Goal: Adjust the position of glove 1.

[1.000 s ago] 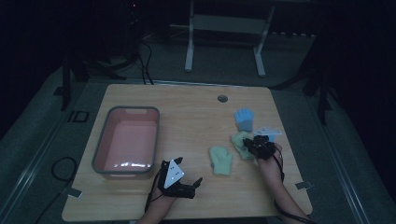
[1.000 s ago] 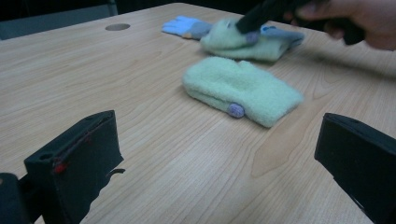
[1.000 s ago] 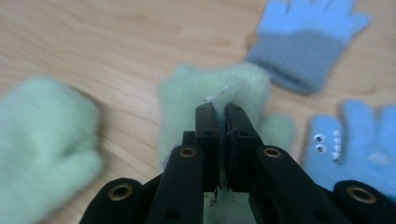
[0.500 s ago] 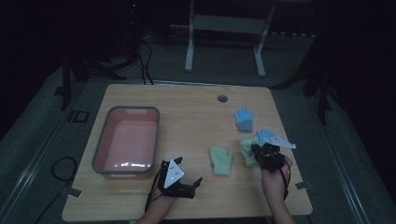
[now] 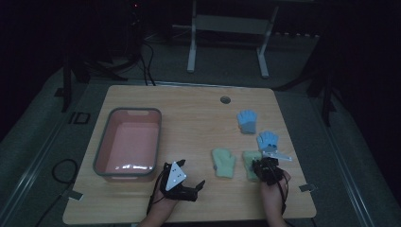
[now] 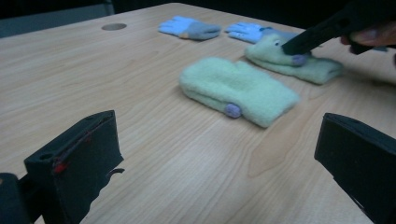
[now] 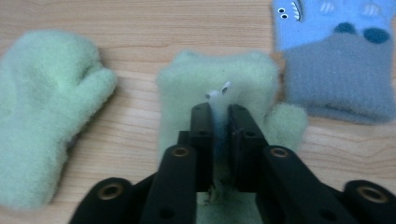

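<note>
Since the earlier frame, the right gripper [image 5: 265,166] has moved toward the near table edge, dragging the green mitten [image 7: 215,84] beside the second green mitten [image 5: 223,162]. Its jaws have just opened slightly, with a white tag between them. The left gripper [image 5: 191,185] rests wide open and empty on the table [image 5: 189,118].

A pink tub [image 5: 127,144] sits near the desk's [image 5: 189,109] left edge; two blue gloves [image 5: 247,121] lie toward its right edge.
</note>
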The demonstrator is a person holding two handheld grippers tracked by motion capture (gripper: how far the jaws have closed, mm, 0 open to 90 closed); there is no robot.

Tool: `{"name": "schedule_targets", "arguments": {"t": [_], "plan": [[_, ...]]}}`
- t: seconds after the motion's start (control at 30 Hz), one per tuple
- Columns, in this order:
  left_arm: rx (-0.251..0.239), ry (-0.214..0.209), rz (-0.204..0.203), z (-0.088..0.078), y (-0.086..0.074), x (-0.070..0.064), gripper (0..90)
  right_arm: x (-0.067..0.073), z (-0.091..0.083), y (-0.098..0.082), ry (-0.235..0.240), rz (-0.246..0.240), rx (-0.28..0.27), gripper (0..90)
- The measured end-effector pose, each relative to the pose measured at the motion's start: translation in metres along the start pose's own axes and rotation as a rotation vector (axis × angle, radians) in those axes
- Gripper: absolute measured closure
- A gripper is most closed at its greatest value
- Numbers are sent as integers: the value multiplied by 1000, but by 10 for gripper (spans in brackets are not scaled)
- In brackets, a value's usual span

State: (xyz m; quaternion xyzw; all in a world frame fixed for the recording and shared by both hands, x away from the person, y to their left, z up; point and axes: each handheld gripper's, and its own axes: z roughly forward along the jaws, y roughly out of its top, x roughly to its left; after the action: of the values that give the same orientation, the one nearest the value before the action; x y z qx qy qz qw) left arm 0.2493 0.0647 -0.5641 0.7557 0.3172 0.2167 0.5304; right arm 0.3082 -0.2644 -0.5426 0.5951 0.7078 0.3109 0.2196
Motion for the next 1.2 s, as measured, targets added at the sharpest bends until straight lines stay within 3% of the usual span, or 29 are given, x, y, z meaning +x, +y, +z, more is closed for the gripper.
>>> {"name": "schedule_targets", "arguments": {"t": [0.13,0.47,0.53,0.67,0.73,0.8,0.83,0.9,1.03,1.2], "plan": [[2,-6,7,0,0,-1,6,-1,1,1,12,-20,9,718],[3,-2,0,0,0,-1,6,-8,-11,15,62,-138,6,628],[5,-1,-1,1,0,0,6,-8,-14,20,54,-184,-5,628],[4,3,1,1,0,-1,6,-8,-16,30,94,-233,-10,625],[4,4,-1,1,0,0,6,-8,-16,33,154,-272,-14,624],[4,4,-4,1,0,0,6,-8,-15,36,142,-331,2,628],[3,4,-5,1,0,0,6,-9,-14,37,174,-351,10,628],[2,4,-5,1,0,0,6,-11,-14,40,178,-396,23,631],[1,1,3,2,1,-1,6,-19,-15,45,239,-408,41,631],[9,3,9,3,1,-1,6,-28,-13,41,244,-408,57,631]]}}
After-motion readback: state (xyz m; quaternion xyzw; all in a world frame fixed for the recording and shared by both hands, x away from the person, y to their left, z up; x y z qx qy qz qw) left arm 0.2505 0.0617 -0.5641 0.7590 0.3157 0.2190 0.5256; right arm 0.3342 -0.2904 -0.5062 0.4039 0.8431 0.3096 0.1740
